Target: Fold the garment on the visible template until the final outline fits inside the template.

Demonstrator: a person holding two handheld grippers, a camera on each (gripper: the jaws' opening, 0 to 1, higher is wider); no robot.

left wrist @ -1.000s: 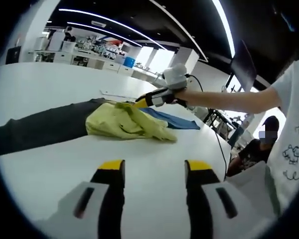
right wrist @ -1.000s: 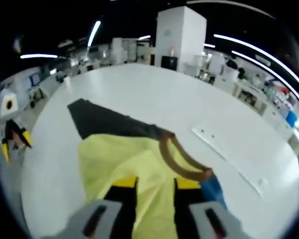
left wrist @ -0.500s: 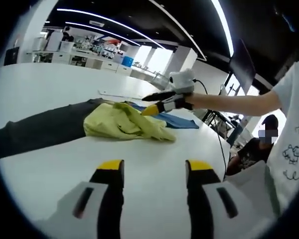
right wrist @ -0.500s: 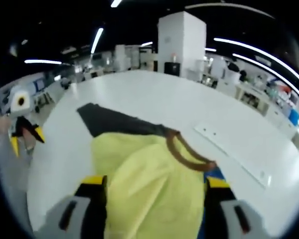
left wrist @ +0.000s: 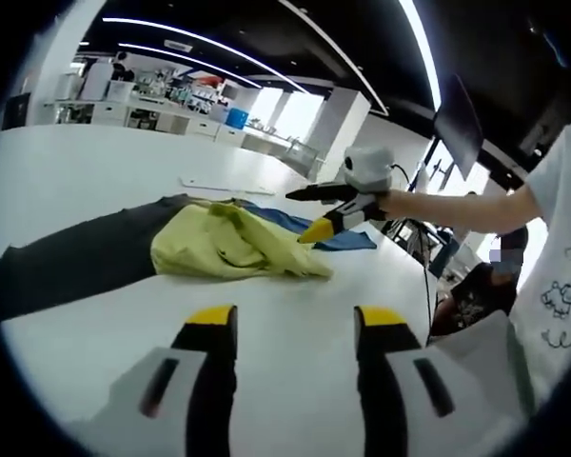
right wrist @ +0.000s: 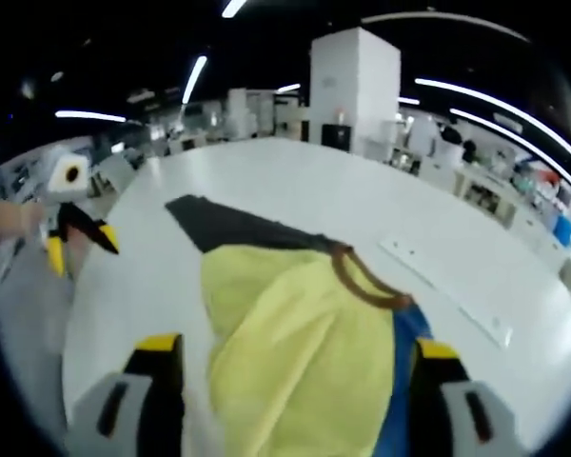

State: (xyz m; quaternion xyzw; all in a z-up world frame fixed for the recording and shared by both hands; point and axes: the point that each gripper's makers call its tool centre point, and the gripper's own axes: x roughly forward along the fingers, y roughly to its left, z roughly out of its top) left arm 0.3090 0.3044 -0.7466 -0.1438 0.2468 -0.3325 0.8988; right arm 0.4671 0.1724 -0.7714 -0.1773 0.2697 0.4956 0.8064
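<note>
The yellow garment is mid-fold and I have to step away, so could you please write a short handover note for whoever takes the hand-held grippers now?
Left hand-held gripper: open, holding nothing, above bare white table short of the garment.
Right hand-held gripper: open, holding nothing, jaws wide on either side of the yellow garment, just above it.
The garment lies crumpled in a heap, brown collar on top, partly over a dark cloth and a blue sheet; whether the blue sheet is the template, I cannot tell.
Done: nothing finished that I can see.
Left: spread it out, fold it, and check that the outline fits.
</note>
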